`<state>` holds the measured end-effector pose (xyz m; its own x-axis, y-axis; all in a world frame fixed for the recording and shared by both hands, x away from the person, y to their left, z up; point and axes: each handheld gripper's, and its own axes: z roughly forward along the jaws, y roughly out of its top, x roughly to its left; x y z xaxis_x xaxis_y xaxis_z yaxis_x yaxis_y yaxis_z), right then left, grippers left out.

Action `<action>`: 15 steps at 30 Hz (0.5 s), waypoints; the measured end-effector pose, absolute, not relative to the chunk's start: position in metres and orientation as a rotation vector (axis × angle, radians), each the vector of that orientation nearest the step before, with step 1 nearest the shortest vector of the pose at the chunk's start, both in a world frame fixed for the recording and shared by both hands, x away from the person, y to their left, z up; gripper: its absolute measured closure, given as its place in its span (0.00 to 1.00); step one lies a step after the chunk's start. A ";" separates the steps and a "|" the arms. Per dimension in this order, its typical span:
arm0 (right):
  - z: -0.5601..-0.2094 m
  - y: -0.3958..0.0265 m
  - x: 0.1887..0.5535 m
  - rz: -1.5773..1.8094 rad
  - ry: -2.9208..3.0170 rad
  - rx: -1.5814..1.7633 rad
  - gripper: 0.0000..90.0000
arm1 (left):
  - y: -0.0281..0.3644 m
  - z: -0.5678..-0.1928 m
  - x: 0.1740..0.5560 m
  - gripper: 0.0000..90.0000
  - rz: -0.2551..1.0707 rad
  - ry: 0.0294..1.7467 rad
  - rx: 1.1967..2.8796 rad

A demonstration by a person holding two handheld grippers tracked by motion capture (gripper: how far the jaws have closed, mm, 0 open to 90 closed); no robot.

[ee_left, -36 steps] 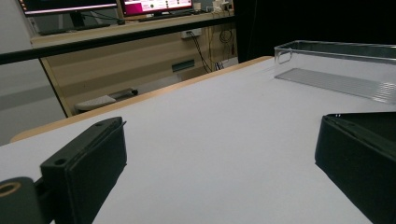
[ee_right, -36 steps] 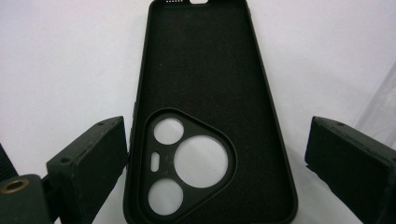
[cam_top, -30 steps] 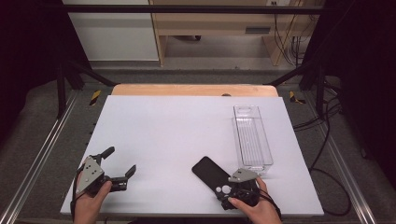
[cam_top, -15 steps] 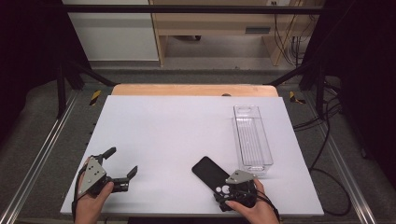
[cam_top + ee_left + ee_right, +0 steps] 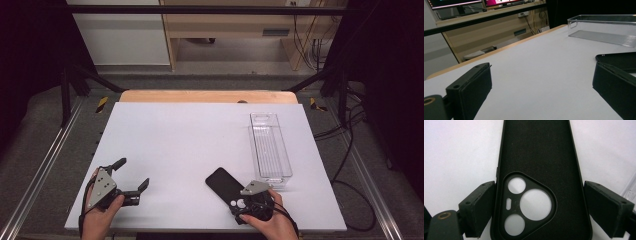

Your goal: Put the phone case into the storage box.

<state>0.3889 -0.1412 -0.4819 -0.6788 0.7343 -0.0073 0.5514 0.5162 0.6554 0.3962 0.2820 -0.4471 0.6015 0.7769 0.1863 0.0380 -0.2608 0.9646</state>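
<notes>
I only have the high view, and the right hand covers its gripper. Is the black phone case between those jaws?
Observer: Yes. The phone case lies between the right gripper pads, camera cutouts nearest; the jaws have just been closing.
Operator: Clamped already?
Observer: I cannot tell. Each pad stands right at a case edge.
Operator: And the left gripper?
Observer: The left gripper is open, with nothing between its pads, facing the clear tray.

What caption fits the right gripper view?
Right gripper straddling the camera end of a black phone case, jaws closing, on the white table.
</notes>
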 end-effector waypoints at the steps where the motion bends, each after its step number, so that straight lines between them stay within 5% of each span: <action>1: -0.481 -0.141 0.389 0.912 2.482 1.085 0.16 | 0.282 -0.447 0.396 0.03 0.818 0.678 1.703; 15: -0.470 -0.134 0.395 0.924 2.499 1.136 0.19 | 0.275 -0.445 0.390 0.03 0.843 0.625 1.735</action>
<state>0.3950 -0.1340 -0.4696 -0.6673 0.7439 0.0369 0.5891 0.4969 0.6372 0.3900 0.2745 -0.4446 0.6138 0.7533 0.2363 0.0071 -0.3046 0.9525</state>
